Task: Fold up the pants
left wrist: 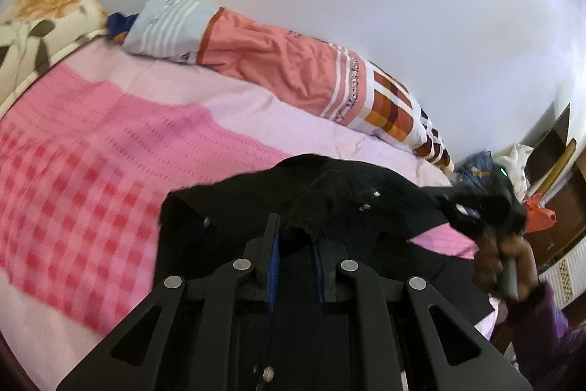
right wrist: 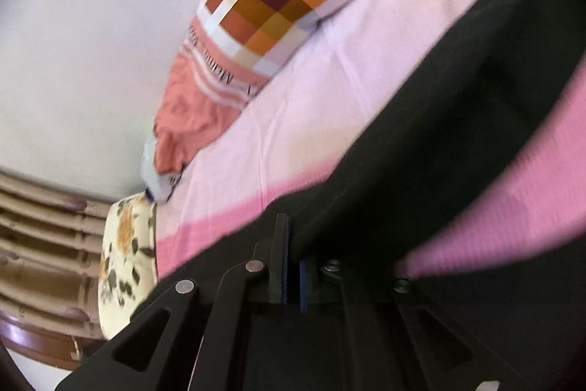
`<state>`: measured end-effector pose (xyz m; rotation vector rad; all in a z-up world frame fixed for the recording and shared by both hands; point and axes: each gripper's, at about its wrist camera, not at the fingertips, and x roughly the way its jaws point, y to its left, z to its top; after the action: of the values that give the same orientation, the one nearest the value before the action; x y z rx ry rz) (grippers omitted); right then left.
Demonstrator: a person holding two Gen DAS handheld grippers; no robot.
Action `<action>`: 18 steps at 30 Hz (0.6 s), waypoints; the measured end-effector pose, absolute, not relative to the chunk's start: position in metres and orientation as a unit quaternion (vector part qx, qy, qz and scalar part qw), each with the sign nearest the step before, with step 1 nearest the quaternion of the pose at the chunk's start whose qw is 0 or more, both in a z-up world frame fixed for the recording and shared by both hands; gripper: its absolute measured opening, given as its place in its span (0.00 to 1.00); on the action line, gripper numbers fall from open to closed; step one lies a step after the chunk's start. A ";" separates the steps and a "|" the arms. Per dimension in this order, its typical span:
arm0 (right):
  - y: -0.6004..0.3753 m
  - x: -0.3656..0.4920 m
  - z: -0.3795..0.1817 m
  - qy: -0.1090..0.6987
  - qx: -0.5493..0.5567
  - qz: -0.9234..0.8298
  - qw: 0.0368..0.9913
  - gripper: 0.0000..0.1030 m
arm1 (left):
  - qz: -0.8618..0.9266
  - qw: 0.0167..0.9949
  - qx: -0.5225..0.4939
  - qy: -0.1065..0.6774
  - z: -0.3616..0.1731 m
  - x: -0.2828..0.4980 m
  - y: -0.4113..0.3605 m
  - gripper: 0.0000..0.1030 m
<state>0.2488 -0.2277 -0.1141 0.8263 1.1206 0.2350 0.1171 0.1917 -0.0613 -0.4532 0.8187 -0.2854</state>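
Black pants [left wrist: 359, 204] hang lifted above a pink bed. My left gripper [left wrist: 296, 233] is shut on a bunched edge of the pants between its blue pads. In the left wrist view my right gripper [left wrist: 487, 207] shows at the far right, held by a hand, shut on another part of the same pants. In the right wrist view the right gripper [right wrist: 293, 244] is shut on the black pants [right wrist: 421, 141], which stretch up to the right across the view. Both views are blurred.
The bed has a pink checked blanket [left wrist: 91, 149] over a pale pink sheet [right wrist: 311, 98]. A long orange and checked bolster [left wrist: 293, 68] lies along the white wall. A floral pillow [left wrist: 40, 21] lies by the wooden headboard [right wrist: 40, 244]. Clutter and wooden furniture [left wrist: 549, 171] stand at right.
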 end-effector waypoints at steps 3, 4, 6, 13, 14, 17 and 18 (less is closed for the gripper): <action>-0.225 0.191 -0.117 0.516 0.396 0.105 0.752 0.04 | -0.127 0.879 -0.220 0.403 -0.067 0.095 0.197 0.16; -0.223 0.172 -0.123 0.522 0.403 0.104 0.744 0.04 | -0.122 0.878 -0.220 0.407 -0.069 0.087 0.198 0.17; -0.218 0.138 -0.133 0.535 0.407 0.102 0.734 0.04 | -0.112 0.872 -0.226 0.419 -0.078 0.072 0.202 0.17; -0.209 0.082 -0.166 0.572 0.416 0.092 0.701 0.04 | -0.065 0.849 -0.243 0.465 -0.121 0.031 0.217 0.17; -0.206 0.078 -0.170 0.578 0.415 0.095 0.696 0.04 | -0.057 0.847 -0.243 0.470 -0.127 0.027 0.221 0.17; -0.204 0.076 -0.181 0.572 0.417 0.106 0.698 0.04 | -0.039 0.854 -0.222 0.469 -0.139 0.019 0.225 0.17; -0.205 0.078 -0.183 0.568 0.428 0.117 0.693 0.06 | -0.031 0.861 -0.202 0.467 -0.137 0.016 0.222 0.17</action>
<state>0.0778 -0.2053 -0.1832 0.9558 1.2685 0.2615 0.0165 0.2222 -0.1374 -0.4242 0.9790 -0.0660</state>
